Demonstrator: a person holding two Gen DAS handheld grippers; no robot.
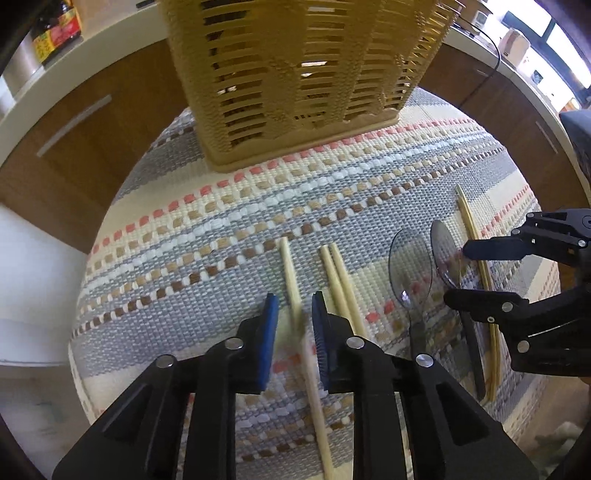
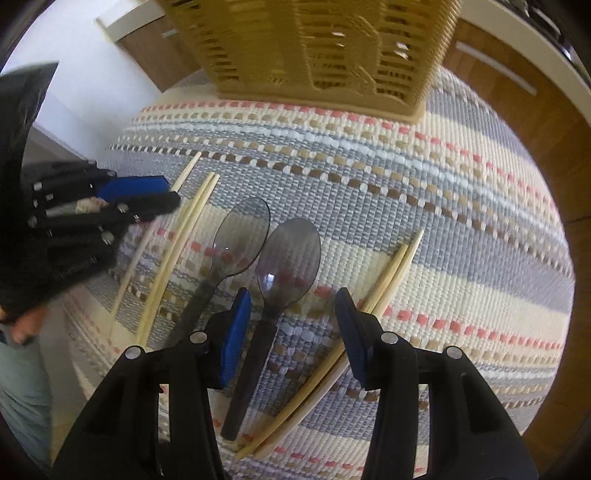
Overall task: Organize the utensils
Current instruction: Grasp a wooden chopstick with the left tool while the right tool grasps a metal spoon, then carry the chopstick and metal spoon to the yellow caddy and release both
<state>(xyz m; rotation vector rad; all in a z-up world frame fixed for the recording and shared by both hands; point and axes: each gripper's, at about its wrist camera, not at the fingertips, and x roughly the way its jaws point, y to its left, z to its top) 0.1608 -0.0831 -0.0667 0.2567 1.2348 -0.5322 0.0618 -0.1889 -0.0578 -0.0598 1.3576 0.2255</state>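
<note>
A tan slatted utensil basket [image 1: 295,74] stands at the far side of a striped woven mat [image 1: 221,229]; it also shows in the right wrist view [image 2: 314,48]. Wooden chopsticks and two grey translucent spoons lie on the mat. My left gripper [image 1: 294,314] is open, its jaws astride a single chopstick [image 1: 291,280], with a chopstick pair [image 1: 340,277] just to its right. My right gripper [image 2: 293,321] is open, its jaws astride the right spoon [image 2: 288,254]. The left spoon [image 2: 240,236] and another chopstick pair [image 2: 384,284] lie to either side.
Wooden cabinet doors [image 1: 74,140] with metal handles and a white counter curve behind the mat. Bottles [image 1: 55,33] stand on the counter at the far left. A black cable [image 1: 487,66] hangs at the far right.
</note>
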